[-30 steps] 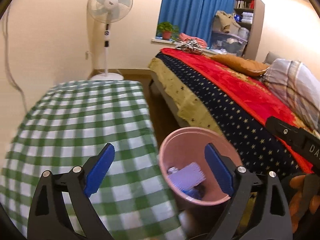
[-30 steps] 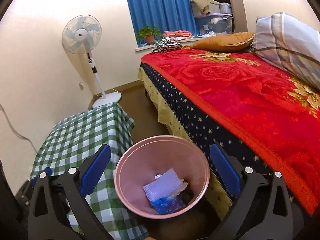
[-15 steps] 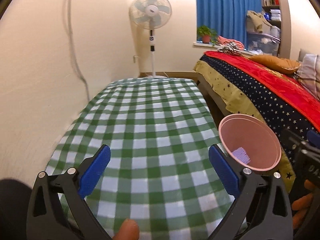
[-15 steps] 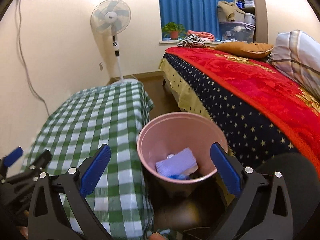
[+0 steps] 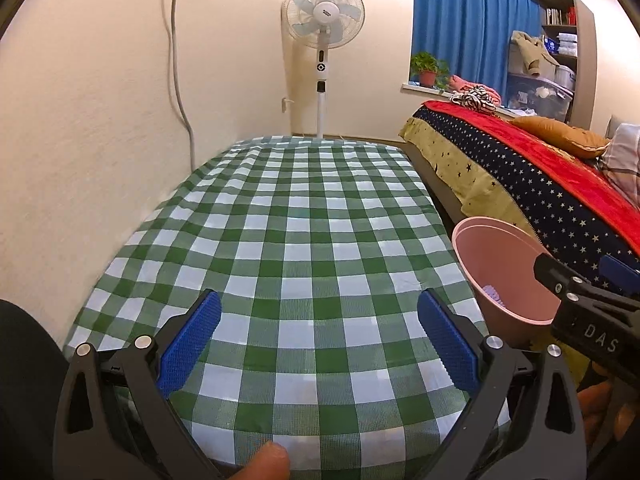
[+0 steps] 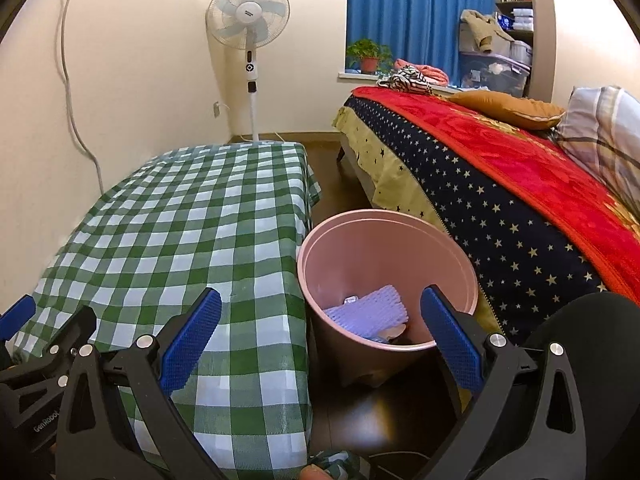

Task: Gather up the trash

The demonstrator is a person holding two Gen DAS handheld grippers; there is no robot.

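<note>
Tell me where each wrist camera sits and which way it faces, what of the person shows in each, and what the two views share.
Left wrist: on the left gripper, jaws open and empty, looking down over the checked tablecloth toward the standing fan; a fingertip shows at the bottom edge, the right gripper at right.
Right wrist: on the right gripper, jaws open and empty, facing the pink bin between table and bed; the left gripper shows at lower left.
Shared: tablecloth, fan, bin, bed, blue curtain.

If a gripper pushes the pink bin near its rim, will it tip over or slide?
The pink bin probably tips: it narrows toward its base. It seems light, thin-walled, holding only a foam sheet and scraps. The dark floor looks smooth, so a low push may slide it.
</note>
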